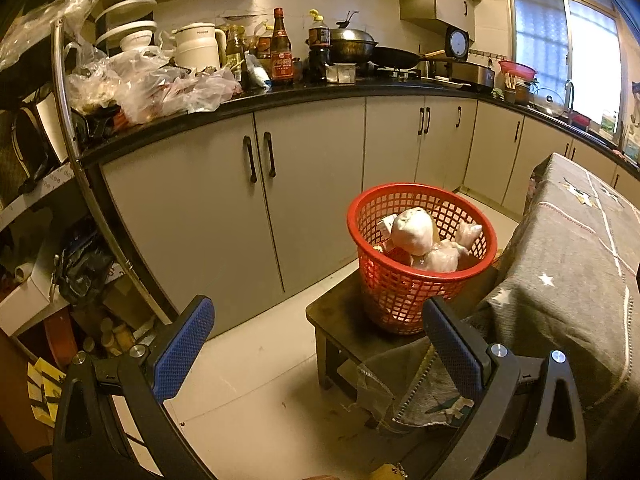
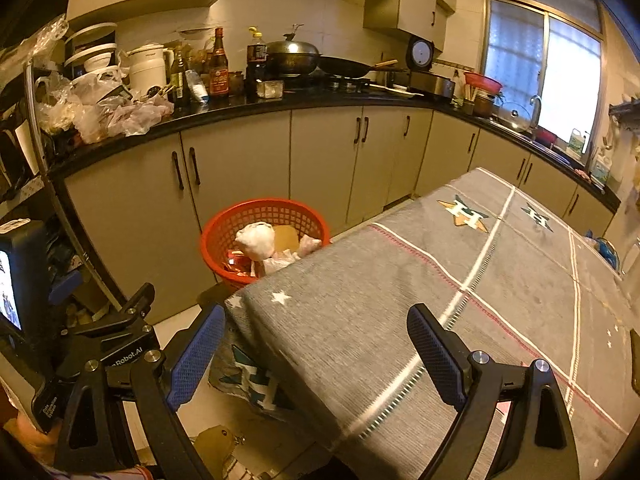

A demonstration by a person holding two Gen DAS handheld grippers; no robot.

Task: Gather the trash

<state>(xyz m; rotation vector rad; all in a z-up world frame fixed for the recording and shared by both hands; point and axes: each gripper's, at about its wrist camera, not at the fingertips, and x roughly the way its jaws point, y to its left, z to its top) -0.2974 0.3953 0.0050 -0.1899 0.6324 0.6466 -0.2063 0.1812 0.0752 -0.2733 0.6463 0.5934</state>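
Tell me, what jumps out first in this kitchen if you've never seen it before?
The bright red mesh basket stands on a low dark stool by the cabinets, holding tied white plastic bags. Beside it is a table under a grey star-patterned cloth. Crumpled plastic bags pile up on the black counter's left end.

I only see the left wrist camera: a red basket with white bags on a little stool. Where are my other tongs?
Observer: Your right tongs hang open over the near corner of the cloth-covered table, holding nothing.
Child: What's in the basket that I can't see?
Observer: A flat brown cardboard piece lies in the red basket, behind the white bag.
Child: What's on top of the table?
Observer: Star emblems with the letter H on the cloth, and something blue at its far right edge; I can't tell what.
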